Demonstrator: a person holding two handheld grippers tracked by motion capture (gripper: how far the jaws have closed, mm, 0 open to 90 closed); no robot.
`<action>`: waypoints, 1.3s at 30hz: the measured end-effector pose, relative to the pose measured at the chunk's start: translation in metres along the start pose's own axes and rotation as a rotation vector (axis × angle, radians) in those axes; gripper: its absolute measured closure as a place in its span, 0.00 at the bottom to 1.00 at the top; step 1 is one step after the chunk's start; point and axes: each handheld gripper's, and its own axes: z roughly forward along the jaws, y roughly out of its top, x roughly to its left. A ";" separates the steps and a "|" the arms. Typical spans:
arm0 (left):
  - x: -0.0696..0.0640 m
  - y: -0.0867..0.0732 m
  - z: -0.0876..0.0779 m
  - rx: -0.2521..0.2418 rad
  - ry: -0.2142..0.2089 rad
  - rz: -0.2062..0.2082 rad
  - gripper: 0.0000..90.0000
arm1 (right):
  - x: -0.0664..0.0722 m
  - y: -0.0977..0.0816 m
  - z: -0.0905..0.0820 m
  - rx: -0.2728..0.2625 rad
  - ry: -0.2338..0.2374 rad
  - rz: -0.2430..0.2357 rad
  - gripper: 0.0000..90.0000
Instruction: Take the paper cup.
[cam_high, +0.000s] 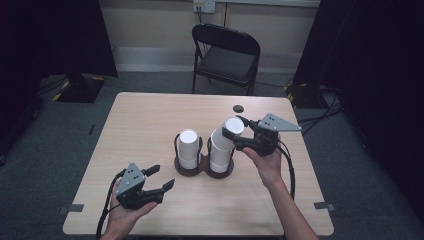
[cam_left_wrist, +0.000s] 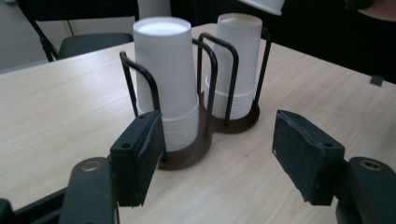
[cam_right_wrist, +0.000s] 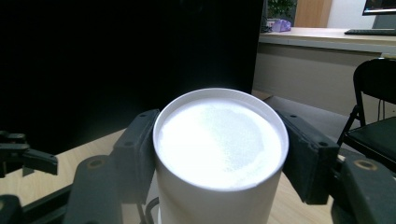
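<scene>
Above the right-hand stack (cam_high: 220, 152) in the wire holder (cam_high: 189, 170), right gripper (cam_high: 235, 131) clamps the top cup (cam_right_wrist: 219, 154), tilted off vertical. Left gripper (cam_high: 164, 177) idle, jaws apart, near counter (cam_high: 150, 115) edge.

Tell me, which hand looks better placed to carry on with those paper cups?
The right. Its gripper is already clamped on the top cup of the right-hand stack, while the left gripper sits open near the table edge, holding nothing.

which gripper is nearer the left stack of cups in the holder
Left. The left gripper hangs open just in front of the left cup stack, apart from it; the right gripper is beyond, shut on the right stack's top cup.
</scene>
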 end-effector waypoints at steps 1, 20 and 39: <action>0.000 0.004 0.003 -0.009 0.002 0.005 0.38 | 0.000 0.001 -0.001 0.002 -0.004 -0.001 0.38; -0.023 0.048 0.048 -0.128 -0.060 0.049 0.53 | 0.014 0.004 -0.026 0.014 0.057 0.089 0.38; -0.039 0.034 0.050 -0.169 -0.044 0.095 0.58 | 0.027 -0.001 -0.027 0.034 0.166 0.227 0.39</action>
